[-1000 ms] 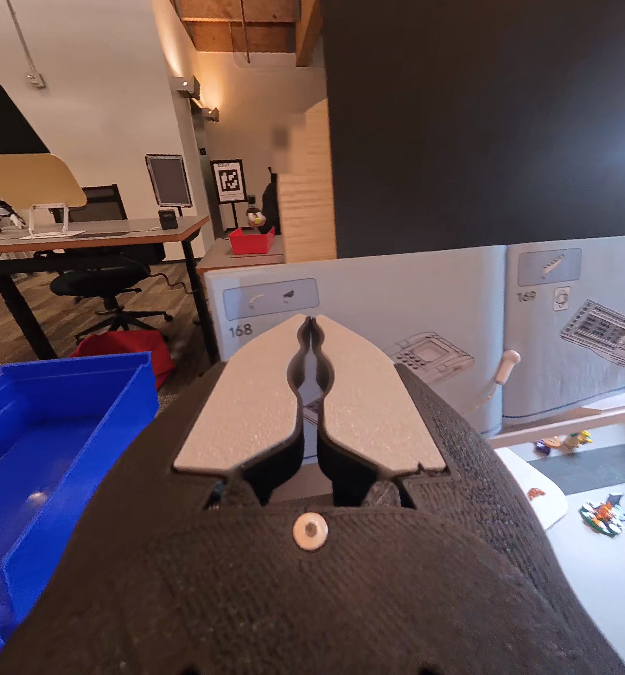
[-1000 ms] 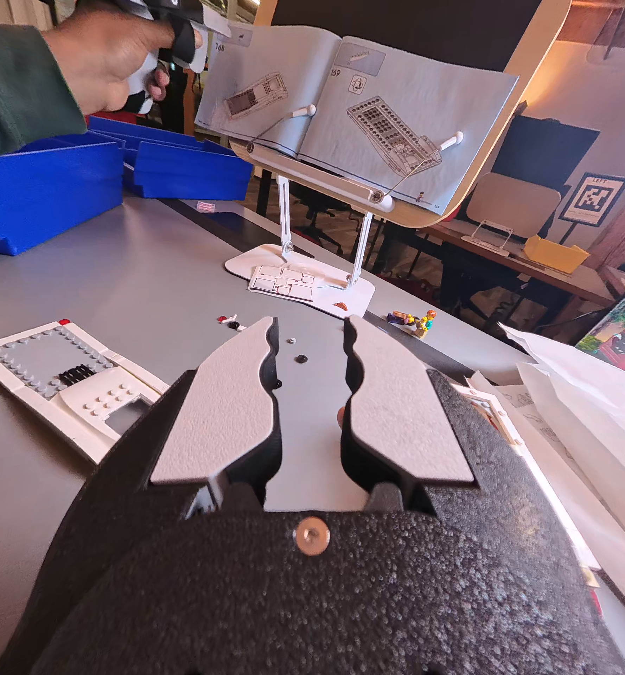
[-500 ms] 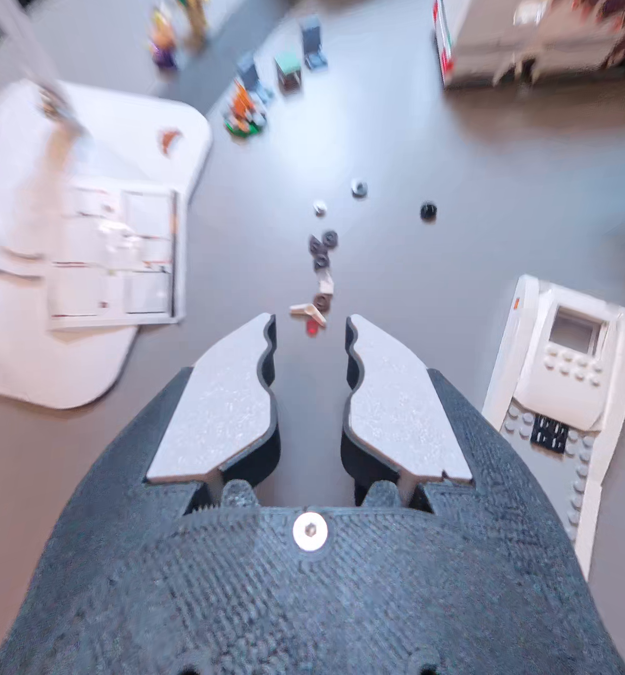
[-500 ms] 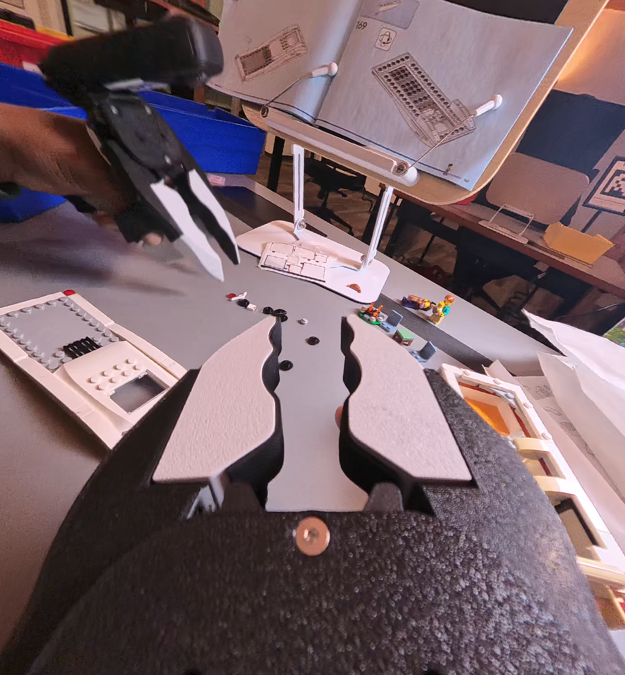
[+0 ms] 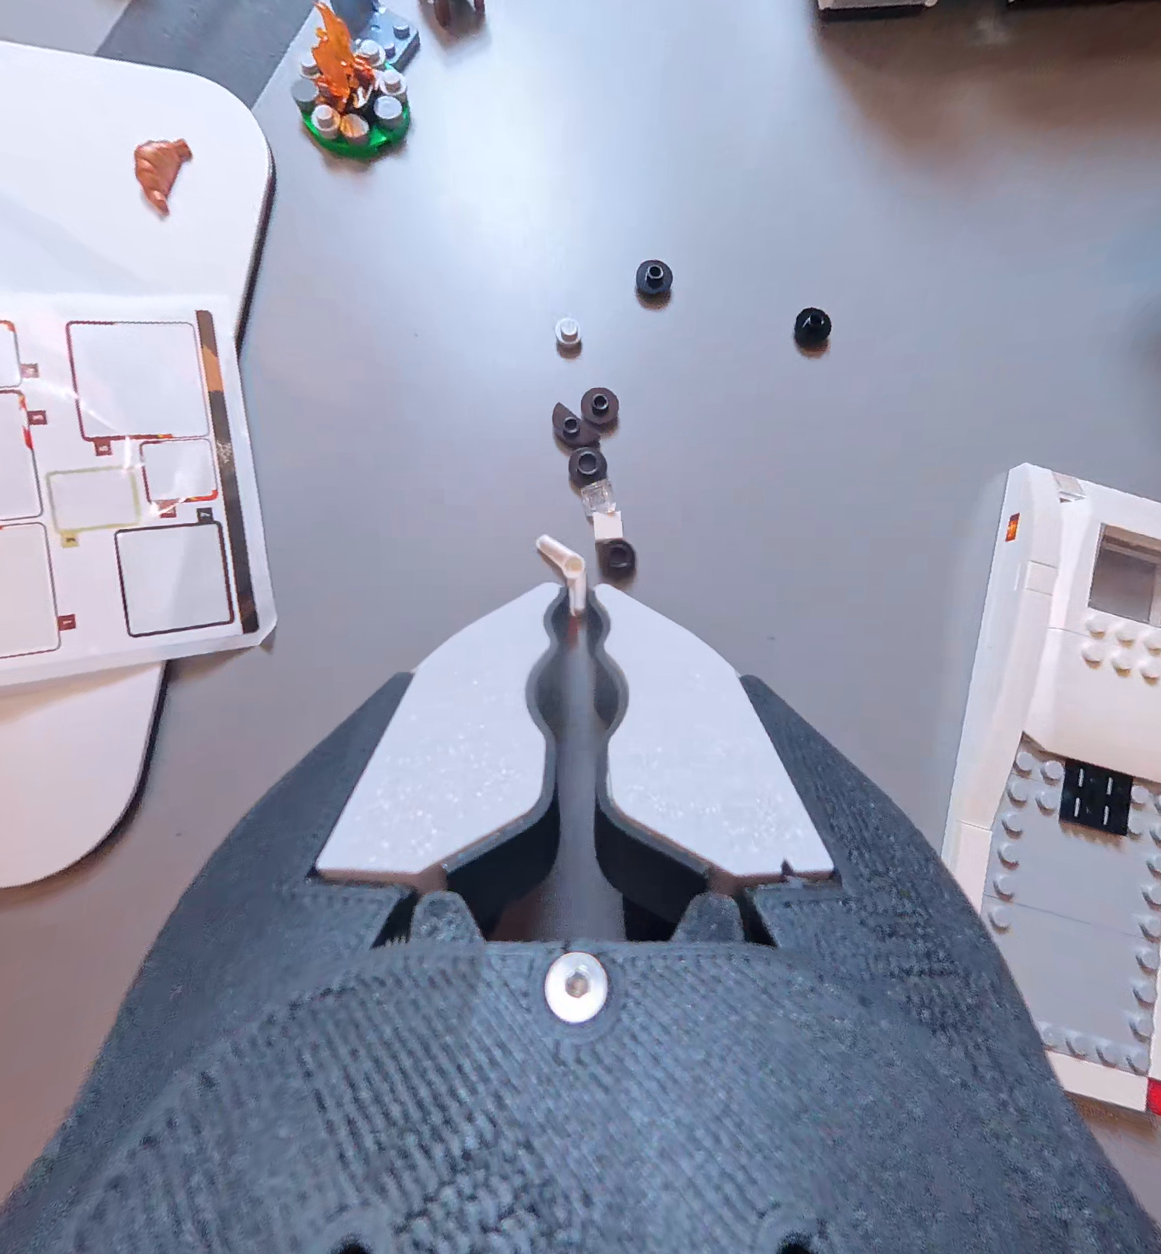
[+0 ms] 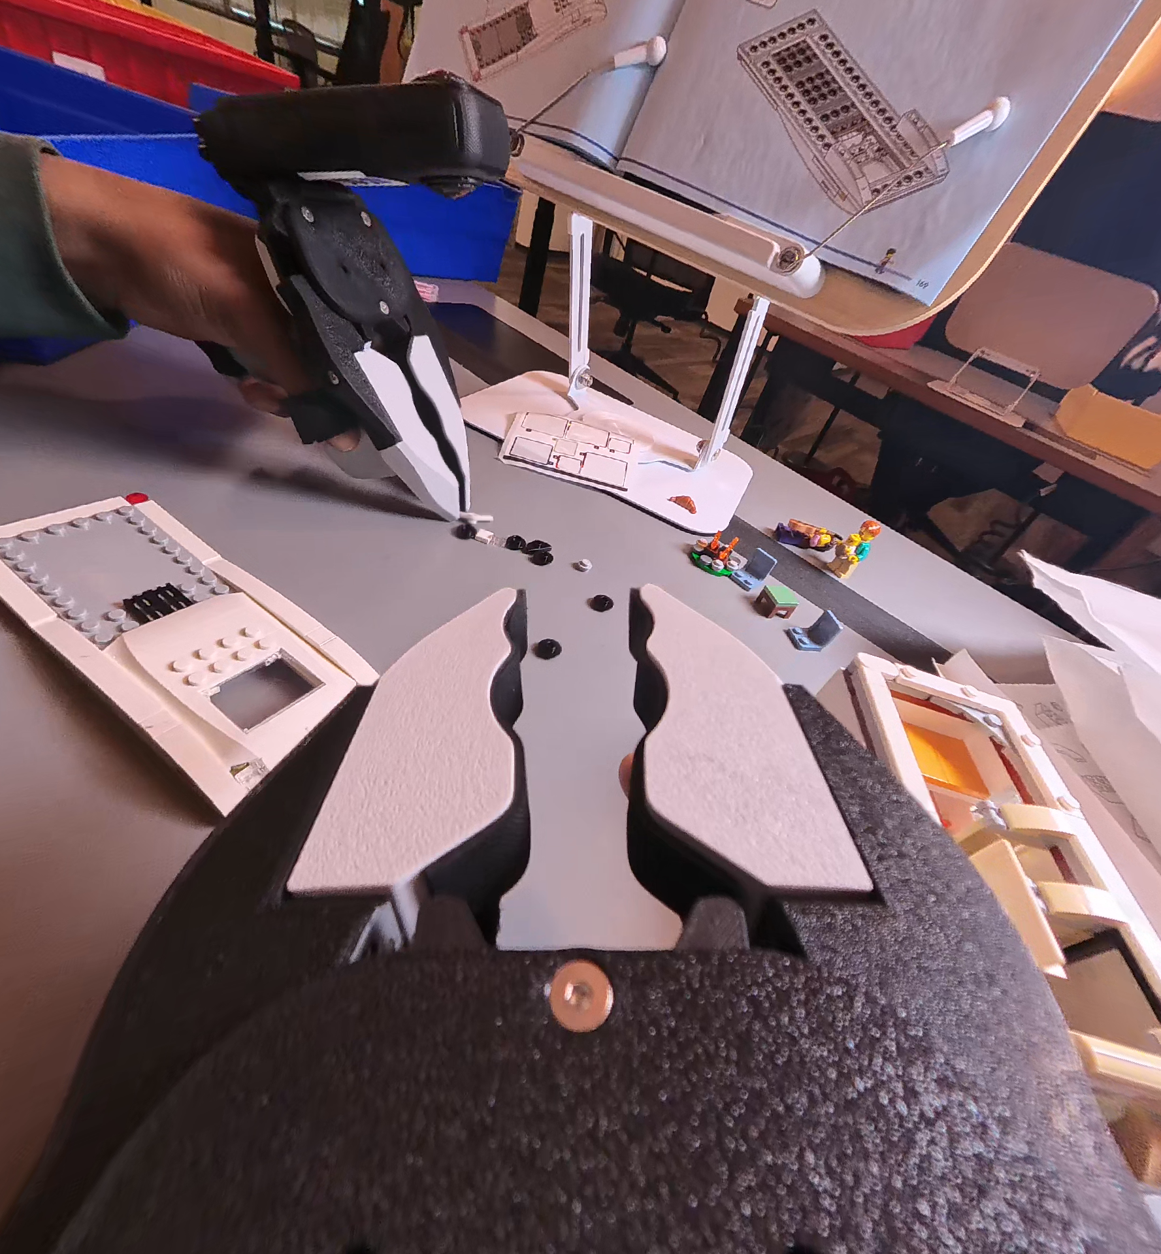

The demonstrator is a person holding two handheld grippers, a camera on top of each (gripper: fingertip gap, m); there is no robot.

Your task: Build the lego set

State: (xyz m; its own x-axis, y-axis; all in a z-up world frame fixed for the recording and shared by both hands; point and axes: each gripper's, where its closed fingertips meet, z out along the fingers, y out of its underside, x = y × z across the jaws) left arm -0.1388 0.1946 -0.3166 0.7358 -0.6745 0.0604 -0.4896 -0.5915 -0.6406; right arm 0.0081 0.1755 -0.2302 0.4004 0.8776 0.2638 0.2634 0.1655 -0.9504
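Note:
My left gripper [image 5: 576, 597] points down at the grey table and is shut on one end of a small white bent piece [image 5: 562, 558]. The right wrist view shows the same: the left gripper's tips [image 6: 459, 505] pinch the white piece [image 6: 479, 518] at table level. Next to it lies a row of small black round pieces [image 5: 587, 463], a clear piece [image 5: 596, 497] and a white square piece [image 5: 608, 526]. My right gripper [image 6: 577, 600] is open and holds nothing. It hovers over the table with two black round studs [image 6: 545, 648] ahead of its tips.
A white and grey brick-built panel [image 6: 156, 631] lies left of my right gripper. A white book stand [image 6: 632, 468] holds an open booklet, with a sticker sheet [image 5: 109, 488] on its base. Toy figures [image 6: 849, 543], a campfire piece [image 5: 350, 88], a tan brick building [image 6: 957, 767] and blue bins [image 6: 55, 129] surround. Some 20 cm of space lies between my two pairs of fingers. The tan brick building [image 6: 957, 767] is closer to my right gripper, around 15 cm from its tips; the left tips are 25 cm off.
My left gripper swung down from facing the room to the table, opened over the row of small pieces, then shut on the white bent piece. My right gripper narrowed slightly and stayed put.

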